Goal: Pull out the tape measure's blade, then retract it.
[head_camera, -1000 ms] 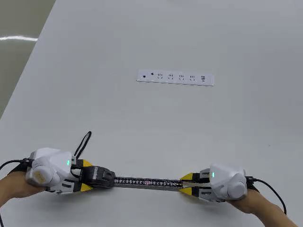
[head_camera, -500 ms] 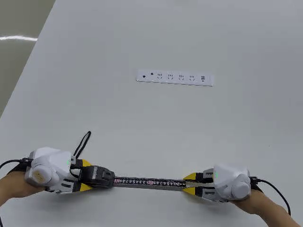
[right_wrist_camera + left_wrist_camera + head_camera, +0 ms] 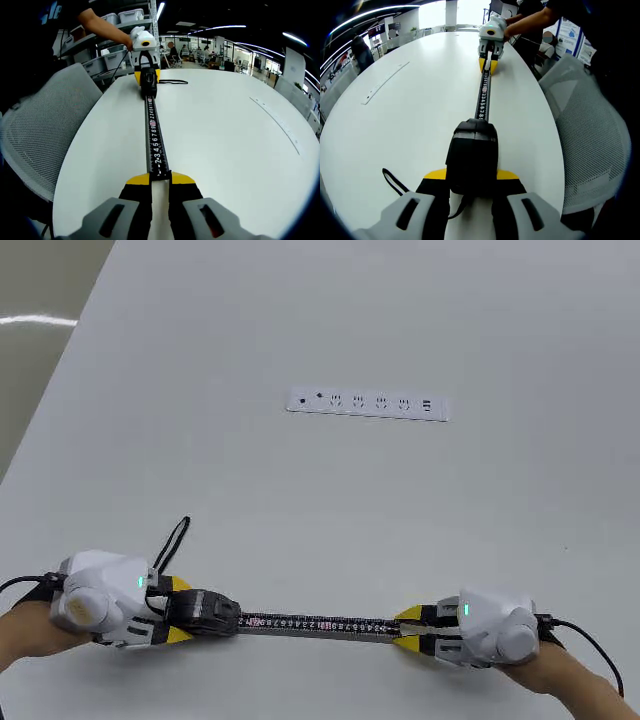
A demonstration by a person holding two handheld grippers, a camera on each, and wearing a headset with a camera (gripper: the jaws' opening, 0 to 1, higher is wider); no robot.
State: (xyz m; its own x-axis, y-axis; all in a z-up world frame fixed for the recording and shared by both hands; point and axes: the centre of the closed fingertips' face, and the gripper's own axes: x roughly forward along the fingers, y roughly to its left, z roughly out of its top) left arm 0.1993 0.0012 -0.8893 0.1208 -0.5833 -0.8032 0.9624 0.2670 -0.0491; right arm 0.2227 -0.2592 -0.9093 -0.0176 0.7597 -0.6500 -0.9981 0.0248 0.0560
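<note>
Since one second ago the right gripper [image 3: 405,628] has gone a little further toward 3 o'clock, and more of the blade [image 3: 320,624] now lies out between the two grippers. We see the left gripper [image 3: 185,612] at nearly the same place as before, at about 8 o'clock in the head view.

We find the left gripper clenched on the black tape measure [image 3: 210,612]. Its yellow-tipped jaws press the body from both sides, and in the left gripper view the body sits between them. The right gripper is closed on the free end of the blade. In the right gripper view the jaws stand almost together, with the blade's tip pinched between them.

The blade runs straight and low over the white table [image 3: 350,510], with the numbers facing up. A black strap [image 3: 172,545] lies on the table and runs from the tape measure toward 11 o'clock.

Both grippers are held low over the table with their jaws pointing at each other, the left toward 3 o'clock and the right toward 9 o'clock. A white power strip [image 3: 368,404] lies well apart, toward 12 o'clock.
</note>
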